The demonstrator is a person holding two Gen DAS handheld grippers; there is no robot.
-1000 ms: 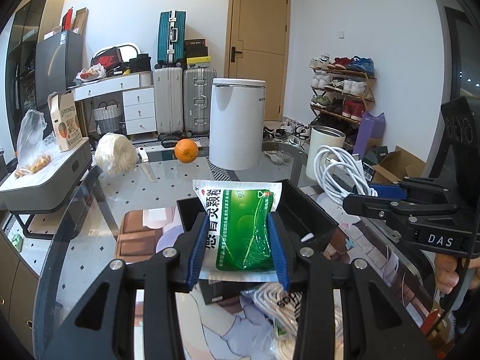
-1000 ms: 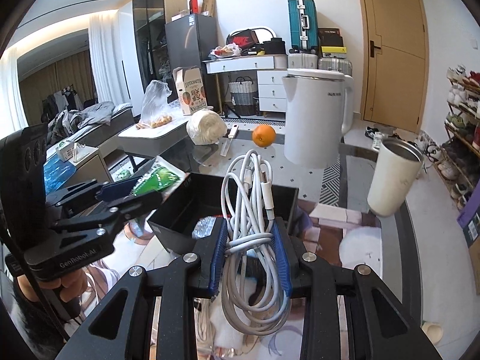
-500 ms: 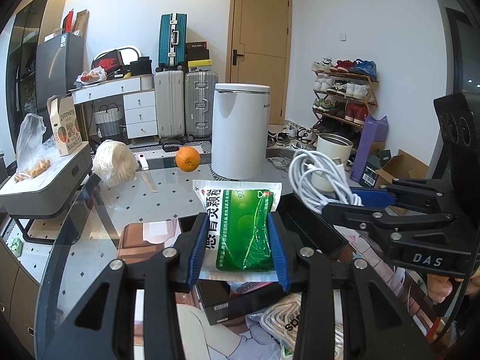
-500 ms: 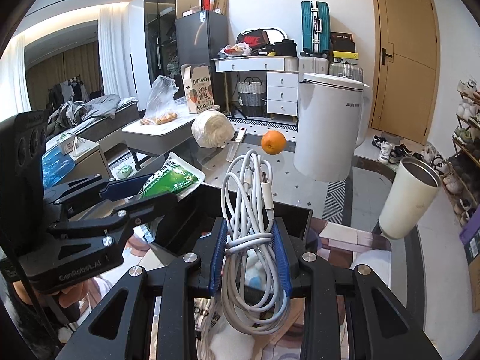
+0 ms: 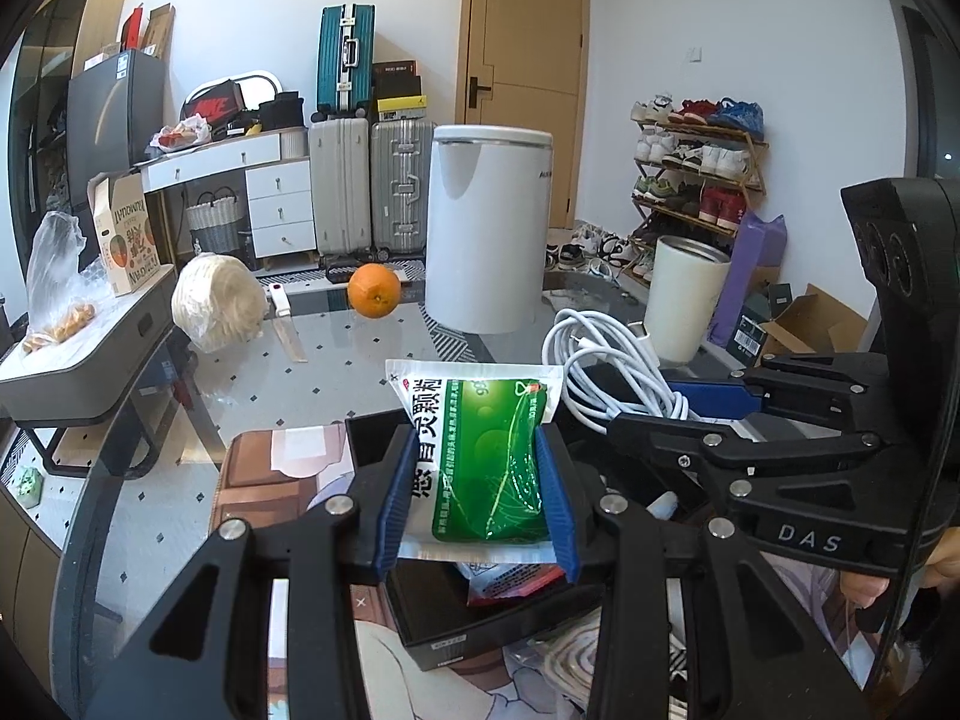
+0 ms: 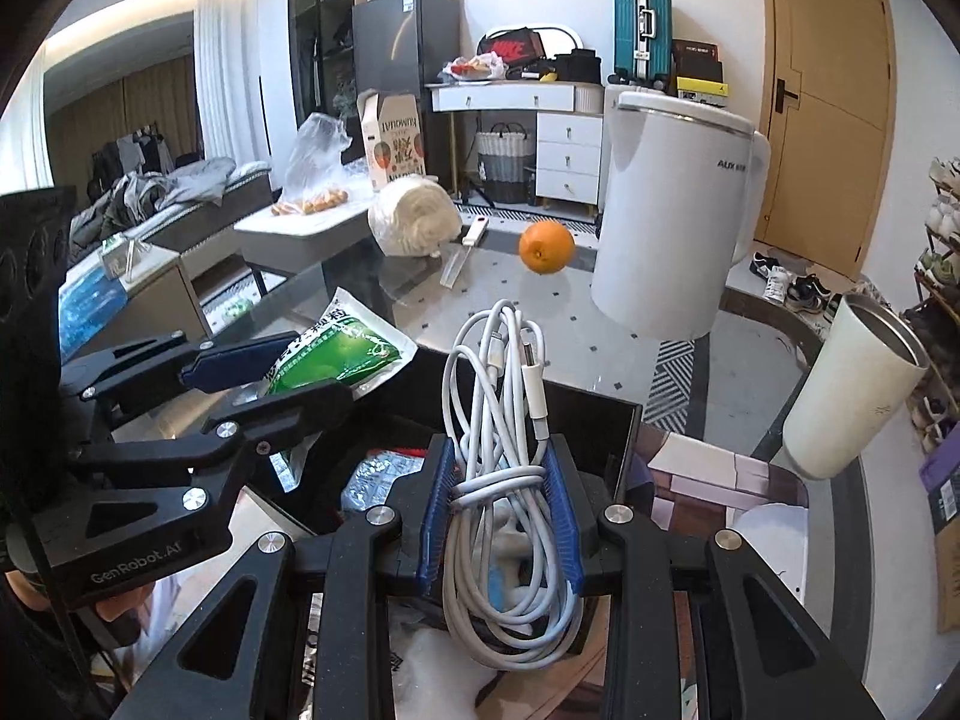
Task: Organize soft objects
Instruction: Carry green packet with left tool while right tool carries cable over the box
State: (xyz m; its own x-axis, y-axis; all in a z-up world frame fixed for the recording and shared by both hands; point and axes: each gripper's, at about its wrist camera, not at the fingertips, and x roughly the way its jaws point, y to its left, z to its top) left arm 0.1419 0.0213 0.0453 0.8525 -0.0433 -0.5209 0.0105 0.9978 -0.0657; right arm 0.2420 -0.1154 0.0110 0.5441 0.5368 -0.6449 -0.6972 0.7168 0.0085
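The left gripper (image 5: 477, 495) is clenched on a green-and-white packet (image 5: 489, 450), its long axis running up the frame, away from the camera. The right gripper (image 6: 501, 501) grasps a coiled white cable (image 6: 504, 420), loops hanging lengthwise below the pads. Both loads hover over an open black box (image 6: 624, 438) on the glass counter (image 5: 336, 372), low in the middle of each frame. The box lies directly beneath and slightly ahead of both grippers, so a release likely needs only a short drop; neither hand looks clearly nearer.

Green sachet (image 5: 489, 462), coiled white cable (image 6: 510, 480), aloft
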